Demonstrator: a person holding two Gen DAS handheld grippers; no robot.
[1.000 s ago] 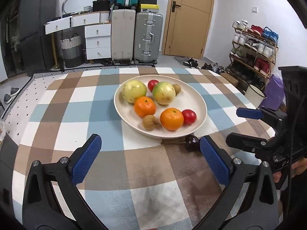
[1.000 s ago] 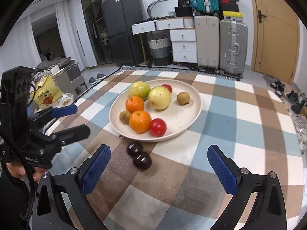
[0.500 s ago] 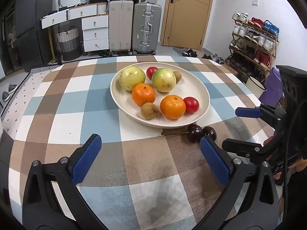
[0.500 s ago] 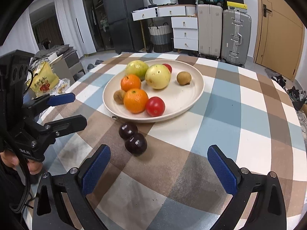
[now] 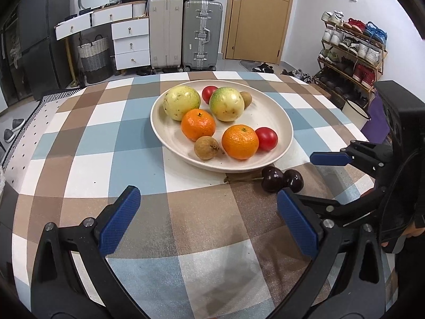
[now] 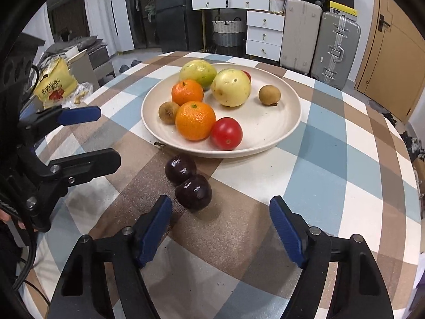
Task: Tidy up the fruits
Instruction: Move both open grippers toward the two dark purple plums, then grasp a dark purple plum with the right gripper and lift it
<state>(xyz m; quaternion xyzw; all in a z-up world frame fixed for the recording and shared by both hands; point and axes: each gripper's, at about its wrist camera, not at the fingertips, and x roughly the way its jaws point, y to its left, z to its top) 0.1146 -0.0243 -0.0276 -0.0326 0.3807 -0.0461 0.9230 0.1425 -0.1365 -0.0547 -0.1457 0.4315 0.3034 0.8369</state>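
A cream plate (image 5: 276, 156) (image 6: 279, 133) on the checked tablecloth holds two oranges (image 5: 198, 124), two green-yellow guavas (image 5: 226, 103), two red tomatoes (image 5: 266, 138) and two small brown fruits (image 5: 206, 147). Two dark purple cherries (image 5: 281, 178) (image 6: 187, 179), joined by a stem, lie on the cloth just in front of the plate. My right gripper (image 6: 220, 223) is open and empty, low over the cloth, close to the nearer cherry (image 6: 193, 192). My left gripper (image 5: 208, 220) is open and empty, further back from the plate.
The round table's edge curves close on all sides. A yellow snack bag (image 6: 54, 86) lies on a chair beyond the table's left side. Suitcases (image 5: 203, 34), white drawers, a door and a shoe rack (image 5: 350, 53) stand behind.
The right gripper has moved forward and down toward the two cherries and its jaws have narrowed. The left gripper has shifted a little nearer, so the cherries show more fully.
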